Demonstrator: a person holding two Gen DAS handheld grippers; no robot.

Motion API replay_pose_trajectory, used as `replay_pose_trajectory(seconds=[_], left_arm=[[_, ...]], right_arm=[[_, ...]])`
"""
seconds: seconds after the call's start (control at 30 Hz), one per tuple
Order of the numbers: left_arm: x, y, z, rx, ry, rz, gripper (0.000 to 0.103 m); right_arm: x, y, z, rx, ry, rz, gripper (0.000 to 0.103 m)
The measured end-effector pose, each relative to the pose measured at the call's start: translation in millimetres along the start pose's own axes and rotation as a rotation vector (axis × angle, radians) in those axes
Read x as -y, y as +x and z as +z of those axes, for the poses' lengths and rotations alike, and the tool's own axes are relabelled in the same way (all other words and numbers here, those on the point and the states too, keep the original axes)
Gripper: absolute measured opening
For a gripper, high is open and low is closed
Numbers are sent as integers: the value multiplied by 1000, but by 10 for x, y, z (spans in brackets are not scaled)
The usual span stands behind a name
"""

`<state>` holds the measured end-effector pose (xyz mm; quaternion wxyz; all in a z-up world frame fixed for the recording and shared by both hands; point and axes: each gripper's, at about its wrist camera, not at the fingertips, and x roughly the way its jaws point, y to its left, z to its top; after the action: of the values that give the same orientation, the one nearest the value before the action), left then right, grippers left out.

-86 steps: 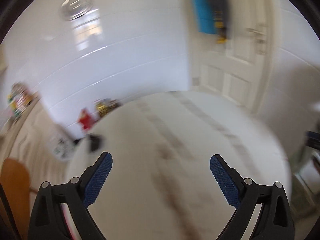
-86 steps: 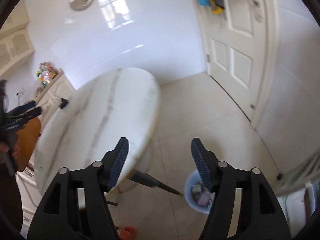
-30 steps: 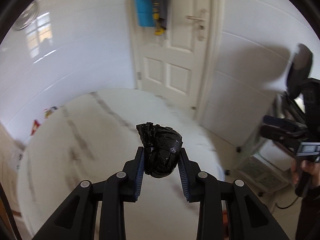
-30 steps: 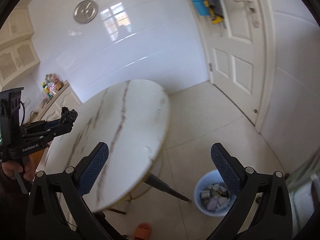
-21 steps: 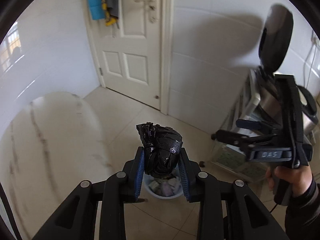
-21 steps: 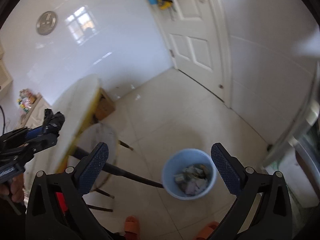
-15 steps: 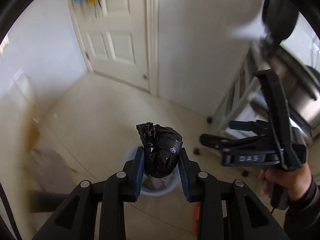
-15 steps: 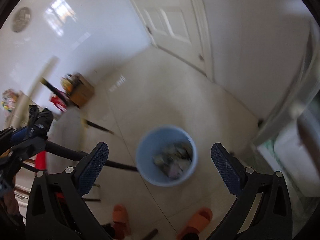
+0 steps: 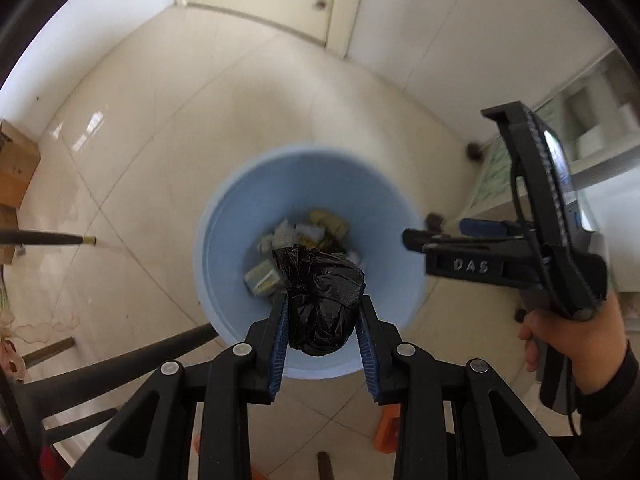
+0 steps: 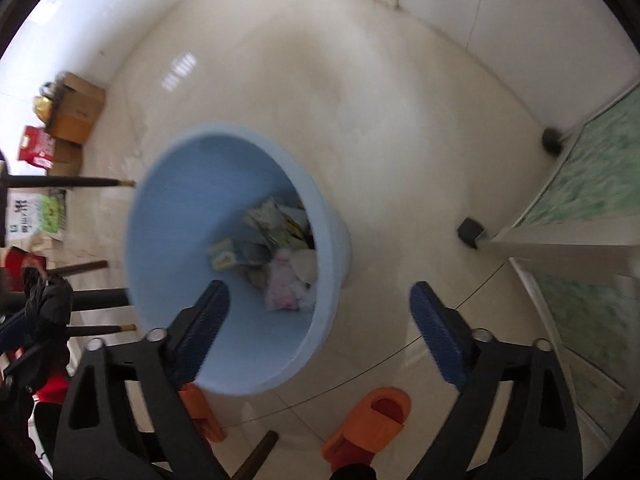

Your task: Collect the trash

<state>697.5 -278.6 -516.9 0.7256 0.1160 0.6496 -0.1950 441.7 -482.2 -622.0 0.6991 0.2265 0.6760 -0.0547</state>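
A crumpled black plastic bag (image 9: pixel 320 304), wadded into a ball, is clamped between the blue pads of the left gripper (image 9: pixel 322 336), which points straight down. The ball hangs directly over the open mouth of a light-blue waste bin (image 9: pixel 224 240) standing on the pale tiled floor (image 9: pixel 160 120). Paper scraps and wrappers (image 9: pixel 304 236) already lie at the bottom of the bin.

The right gripper (image 10: pixel 320 320) holds nothing. Its jaws are closing, with the bin's near rim showing between them; the rim is blurred, so whether a finger touches it is hard to say. Seen from the left wrist, the person's right hand (image 9: pixel 576 344) grips that tool's handle just beside the bin.

Orange slippers (image 10: pixel 372 420) sit on the floor near the bin, and a dark table leg (image 9: pixel 120 364) slants in from the left.

The step in hand appears to be dropping the bag in the bin. The next move likely calls for the left jaws to let go while centred over the opening.
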Motion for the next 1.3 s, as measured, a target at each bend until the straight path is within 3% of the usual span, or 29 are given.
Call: replay_pose_trajectory(seconds=[0.07, 0.13, 0.2, 0.3, 0.4, 0.47, 0.53, 0.57, 0.6, 0.7, 0.8, 0.93, 1.2, 1.23, 1.3], left_arm=[[-58, 185, 53, -29, -10, -12, 29], [-90, 351, 139, -54, -19, -16, 29], [-144, 484, 219, -66, -23, -17, 29], [-122, 566, 220, -74, -40, -27, 32], [44, 614, 121, -59, -43, -7, 35], [36, 581, -28, -51, -48, -4, 42], [60, 558, -64, -38, -54, 6, 60], [82, 499, -89, -33, -57, 18, 74], [86, 425, -156, -22, -57, 24, 81], [118, 345, -212, 8, -55, 41, 87], [179, 189, -274, 37, -60, 71, 87], [328, -250, -400, 141, -35, 94, 87], [861, -1496, -1009, 435, 63, 118, 90], [937, -1688, -1131, 477, 77, 118, 90], [1047, -2015, -1364, 546, 92, 104, 93]], right_arm=[[30, 185, -4, -36, 20, -1, 80], [43, 295, 25, -66, 14, 20, 62], [25, 349, 51, -82, -17, 10, 32], [34, 352, 64, -87, -27, 16, 20], [76, 392, 57, -88, -14, 21, 16], [102, 384, 66, -88, -9, 27, 16], [86, 402, 77, -87, -9, 25, 16], [79, 403, 73, -85, -11, 22, 16], [76, 406, 77, -86, -12, 20, 16], [57, 410, 95, -86, -10, 22, 16], [52, 378, 102, -72, -13, 19, 19], [15, 189, 47, -46, -8, 18, 20], [-361, -903, -261, 147, -83, 36, 39], [-426, -1092, -340, 179, -93, 41, 42], [-546, -1469, -485, 246, -107, 47, 60]])
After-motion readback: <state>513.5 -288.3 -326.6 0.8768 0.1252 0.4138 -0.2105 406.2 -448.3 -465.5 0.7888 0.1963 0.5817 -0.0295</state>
